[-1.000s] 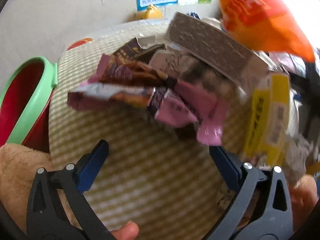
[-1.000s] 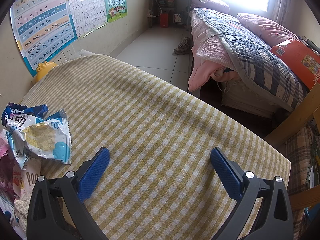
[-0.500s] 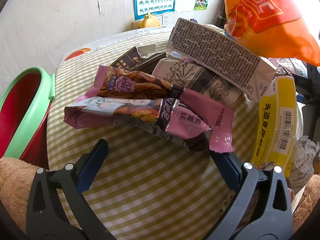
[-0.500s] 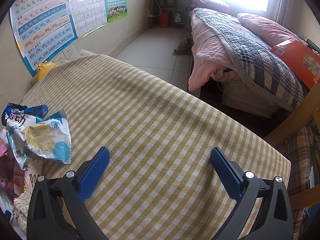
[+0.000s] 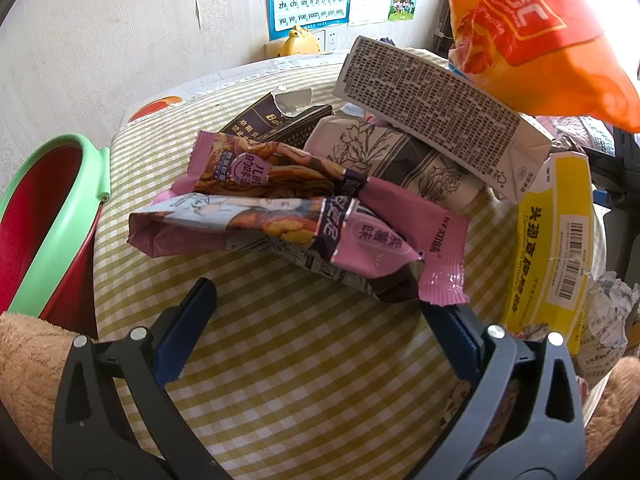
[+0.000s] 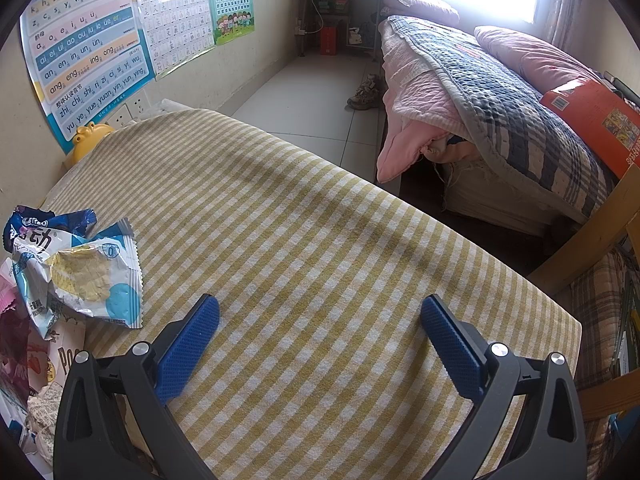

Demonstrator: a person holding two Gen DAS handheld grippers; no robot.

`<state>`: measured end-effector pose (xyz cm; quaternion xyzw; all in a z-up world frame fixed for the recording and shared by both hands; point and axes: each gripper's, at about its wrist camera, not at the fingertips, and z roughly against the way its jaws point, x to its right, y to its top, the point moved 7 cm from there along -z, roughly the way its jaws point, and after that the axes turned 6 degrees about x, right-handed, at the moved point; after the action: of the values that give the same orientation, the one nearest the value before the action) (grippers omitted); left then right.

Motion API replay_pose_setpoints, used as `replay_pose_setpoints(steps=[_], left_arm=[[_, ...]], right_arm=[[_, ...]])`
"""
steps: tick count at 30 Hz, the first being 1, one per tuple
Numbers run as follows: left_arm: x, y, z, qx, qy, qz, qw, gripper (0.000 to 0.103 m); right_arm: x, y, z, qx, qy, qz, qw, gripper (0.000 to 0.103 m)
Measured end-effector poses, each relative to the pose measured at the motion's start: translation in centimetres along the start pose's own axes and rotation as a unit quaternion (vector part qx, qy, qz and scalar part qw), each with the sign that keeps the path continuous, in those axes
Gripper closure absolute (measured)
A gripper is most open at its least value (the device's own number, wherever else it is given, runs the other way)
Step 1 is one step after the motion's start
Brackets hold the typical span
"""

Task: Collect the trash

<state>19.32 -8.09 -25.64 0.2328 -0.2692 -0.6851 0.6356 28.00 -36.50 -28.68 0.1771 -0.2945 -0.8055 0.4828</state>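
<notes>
In the left wrist view a heap of wrappers lies on the yellow checked tablecloth (image 5: 280, 360). A pink snack wrapper (image 5: 288, 224) lies nearest, just beyond my left gripper (image 5: 320, 312), which is open with nothing between its fingers. Behind it sit a white printed carton (image 5: 432, 108), a flower-printed pack (image 5: 384, 156), a dark torn box (image 5: 264, 118), a yellow packet (image 5: 554, 248) and an orange bag (image 5: 536, 40). A red bin with a green rim (image 5: 52, 216) stands at the left. My right gripper (image 6: 320, 320) hovers open over bare cloth, with a blue and white wrapper (image 6: 80, 276) to its left.
A yellow duck toy (image 5: 298, 40) sits by the wall under alphabet posters (image 6: 88, 48). Crumpled paper (image 5: 608, 312) lies at the table's right edge. A bed with a plaid quilt (image 6: 512, 120), an orange box (image 6: 592, 116) and a wooden chair (image 6: 592, 240) stand beyond the table.
The left gripper's view has steadied and drawn a little closer to the pink wrapper. The right gripper has not moved.
</notes>
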Motion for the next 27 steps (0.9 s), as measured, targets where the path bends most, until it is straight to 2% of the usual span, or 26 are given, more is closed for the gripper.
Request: replay_pose_setpoints(steps=[27], left_arm=[[-0.11,-0.13,0.11,0.001,-0.001,0.0,1.0,0.004]], right_arm=[[-0.09,0.13,-0.19,0.0,0.0,0.0,1.0,0.006]])
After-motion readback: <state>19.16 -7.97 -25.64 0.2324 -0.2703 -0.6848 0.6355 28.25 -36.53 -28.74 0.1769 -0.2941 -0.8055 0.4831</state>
